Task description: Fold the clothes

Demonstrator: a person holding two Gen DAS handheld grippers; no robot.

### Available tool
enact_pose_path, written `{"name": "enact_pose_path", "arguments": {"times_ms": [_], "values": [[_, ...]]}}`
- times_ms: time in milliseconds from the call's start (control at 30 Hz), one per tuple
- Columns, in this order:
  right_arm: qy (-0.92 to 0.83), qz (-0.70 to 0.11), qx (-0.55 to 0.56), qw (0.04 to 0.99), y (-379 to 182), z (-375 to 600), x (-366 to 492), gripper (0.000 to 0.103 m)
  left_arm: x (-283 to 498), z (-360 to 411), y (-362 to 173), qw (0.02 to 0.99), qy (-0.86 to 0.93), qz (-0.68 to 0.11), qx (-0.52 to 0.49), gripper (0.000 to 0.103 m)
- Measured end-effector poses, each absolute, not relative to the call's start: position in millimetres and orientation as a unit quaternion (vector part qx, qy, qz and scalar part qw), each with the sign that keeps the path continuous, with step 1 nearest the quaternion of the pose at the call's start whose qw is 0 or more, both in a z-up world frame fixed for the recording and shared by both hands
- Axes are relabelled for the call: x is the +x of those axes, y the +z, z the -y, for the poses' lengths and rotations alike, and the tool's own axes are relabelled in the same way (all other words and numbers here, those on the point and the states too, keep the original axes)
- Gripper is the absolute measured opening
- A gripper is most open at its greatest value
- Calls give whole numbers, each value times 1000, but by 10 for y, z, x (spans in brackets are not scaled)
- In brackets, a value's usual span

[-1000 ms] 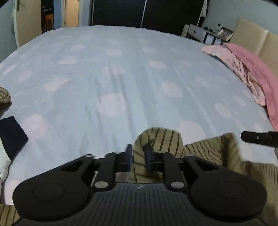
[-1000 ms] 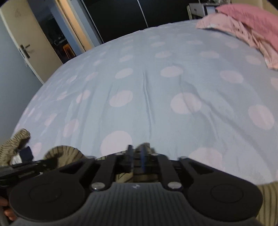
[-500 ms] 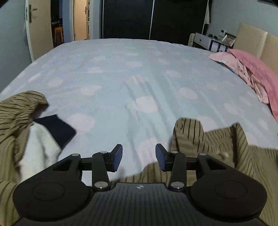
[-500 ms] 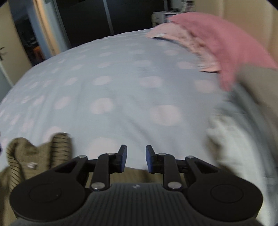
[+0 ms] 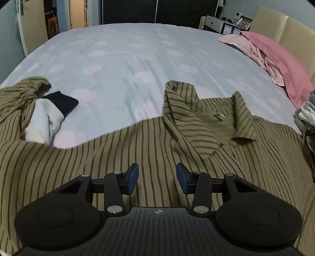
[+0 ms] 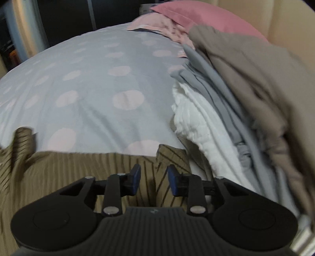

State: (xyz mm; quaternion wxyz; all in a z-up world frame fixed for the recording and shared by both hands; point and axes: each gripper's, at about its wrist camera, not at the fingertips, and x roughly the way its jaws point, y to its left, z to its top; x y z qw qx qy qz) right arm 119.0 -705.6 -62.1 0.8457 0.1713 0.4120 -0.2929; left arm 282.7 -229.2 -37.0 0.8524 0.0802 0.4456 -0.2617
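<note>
2 empty, parted grippers, left gripper [image 5: 157, 178] and right gripper [image 6: 153, 182] just opening, hover over the soft, light striped shirt [image 5: 137, 153], best pinched at its shoulder seams.

Dim bedroom: bed [image 5: 137, 51] with pale blue spotted sheet, beige padded headboard [image 5: 285, 33], white side table [image 5: 216, 24], open doorway [image 5: 76, 13], dark wardrobe [image 5: 157, 10].

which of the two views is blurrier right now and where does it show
Right wrist view: motion blur smears the clothes pile and the striped shirt; its gripper stays sharp. Left wrist view: mostly crisp, shirt stripes clear, slight softness at its edge; fisheye bends the bed in both, light is dim.
</note>
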Motion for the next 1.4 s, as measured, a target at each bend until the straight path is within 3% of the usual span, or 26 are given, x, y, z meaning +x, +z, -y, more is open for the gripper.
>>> {"name": "enact_pose_path", "arguments": {"times_ms": [133,233,300,333,600,900,1033,1200,1400], "values": [[-318,-415,194,830,-857,7177,1297,43,2722,2238,-364,849,-258,-453,83,40],[-328,-425,170,826,-966,7202,1400,34,2699,2209,-356,850,-245,-459,87,40],[-337,-432,143,824,-984,7196,1431,9,2691,2186,-334,850,-241,-460,83,40],[-339,-435,134,823,-966,7207,1427,6,2685,2179,-319,851,-241,-460,81,40],[-326,-392,93,855,-154,7305,1088,5,2616,2213,-305,850,-245,-461,76,40],[-243,-344,142,896,547,7115,871,5,2471,2312,-264,844,-268,-460,60,40],[-208,-348,102,908,626,6773,1023,5,2385,2353,-236,842,-277,-459,57,40],[-254,-387,54,884,305,6774,1290,5,2252,2336,-184,841,-288,-455,53,40],[-249,-369,124,887,203,6882,1184,5,2201,2295,-176,841,-289,-451,70,40]]}}
